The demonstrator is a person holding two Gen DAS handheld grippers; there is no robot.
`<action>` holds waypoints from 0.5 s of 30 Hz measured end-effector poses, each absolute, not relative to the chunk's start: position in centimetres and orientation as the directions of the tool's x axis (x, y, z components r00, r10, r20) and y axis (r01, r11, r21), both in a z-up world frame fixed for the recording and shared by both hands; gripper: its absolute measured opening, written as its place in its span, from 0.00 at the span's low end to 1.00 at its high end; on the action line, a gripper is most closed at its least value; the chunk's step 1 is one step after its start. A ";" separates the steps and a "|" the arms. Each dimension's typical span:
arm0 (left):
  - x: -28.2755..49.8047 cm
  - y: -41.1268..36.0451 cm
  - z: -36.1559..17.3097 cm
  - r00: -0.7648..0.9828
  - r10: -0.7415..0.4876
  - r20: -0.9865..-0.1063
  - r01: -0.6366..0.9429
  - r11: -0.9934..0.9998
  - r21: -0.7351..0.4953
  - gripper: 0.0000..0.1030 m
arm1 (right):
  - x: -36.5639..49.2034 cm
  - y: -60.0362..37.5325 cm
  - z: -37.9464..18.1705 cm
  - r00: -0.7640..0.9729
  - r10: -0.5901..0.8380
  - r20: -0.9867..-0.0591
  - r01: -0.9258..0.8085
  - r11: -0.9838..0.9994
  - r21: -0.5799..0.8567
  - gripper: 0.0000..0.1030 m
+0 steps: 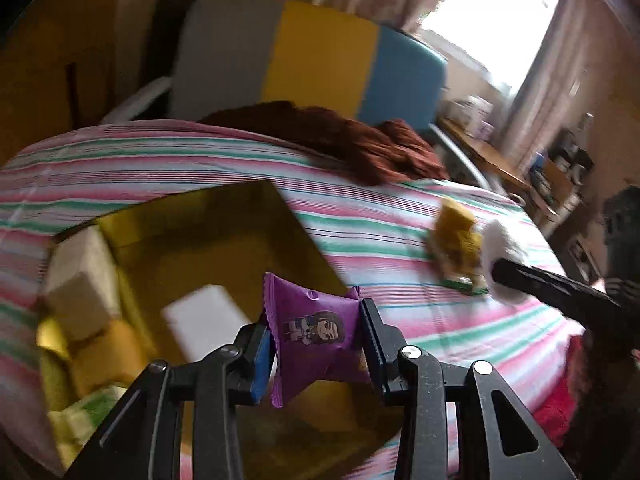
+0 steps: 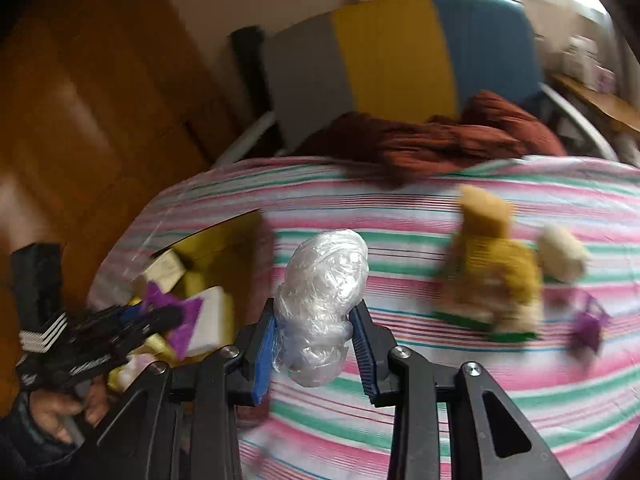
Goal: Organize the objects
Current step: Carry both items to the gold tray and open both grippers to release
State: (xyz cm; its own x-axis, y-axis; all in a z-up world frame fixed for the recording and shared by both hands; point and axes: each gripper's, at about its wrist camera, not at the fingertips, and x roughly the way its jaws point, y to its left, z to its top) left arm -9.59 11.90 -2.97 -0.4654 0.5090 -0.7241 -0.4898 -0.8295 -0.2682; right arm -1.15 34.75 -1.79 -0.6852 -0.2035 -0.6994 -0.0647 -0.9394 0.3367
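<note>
My left gripper (image 1: 316,336) is shut on a purple snack packet (image 1: 316,328) and holds it above the yellow box (image 1: 224,232), which lies on the striped bed and holds several pale blocks (image 1: 80,276). My right gripper (image 2: 316,332) is shut on a clear plastic-wrapped bundle (image 2: 320,300) above the striped sheet (image 2: 420,380). The right gripper also shows in the left wrist view (image 1: 504,268), at the right. The left gripper with the purple packet shows in the right wrist view (image 2: 160,320), over the box (image 2: 224,240).
A yellow sponge pile (image 2: 492,276), a pale lump (image 2: 564,252) and a second purple packet (image 2: 588,320) lie on the bed to the right. A brown cloth (image 2: 440,136) lies at the far edge. A grey, yellow and blue headboard (image 2: 392,52) stands behind.
</note>
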 end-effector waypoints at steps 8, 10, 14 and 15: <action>-15.1 7.1 -3.2 -0.565 0.379 -0.733 -0.352 -0.914 -0.201 0.42 | -7.2 26.2 -3.3 -0.591 -0.258 -0.764 0.035 -0.955 0.295 0.34; -16.0 6.2 -3.3 -0.583 0.355 -0.731 -0.319 -0.927 -0.197 0.50 | -8.6 25.1 -3.5 -0.586 -0.247 -0.771 0.042 -0.960 0.276 0.37; -16.1 4.2 -3.1 -0.620 0.338 -0.708 -0.263 -0.940 -0.218 0.68 | -10.7 23.6 -3.5 -0.599 -0.214 -0.772 0.021 -0.968 0.252 0.45; -16.1 3.8 -3.1 -0.625 0.335 -0.705 -0.258 -0.941 -0.218 0.69 | -10.9 23.4 -3.6 -0.599 -0.209 -0.773 0.016 -0.968 0.250 0.45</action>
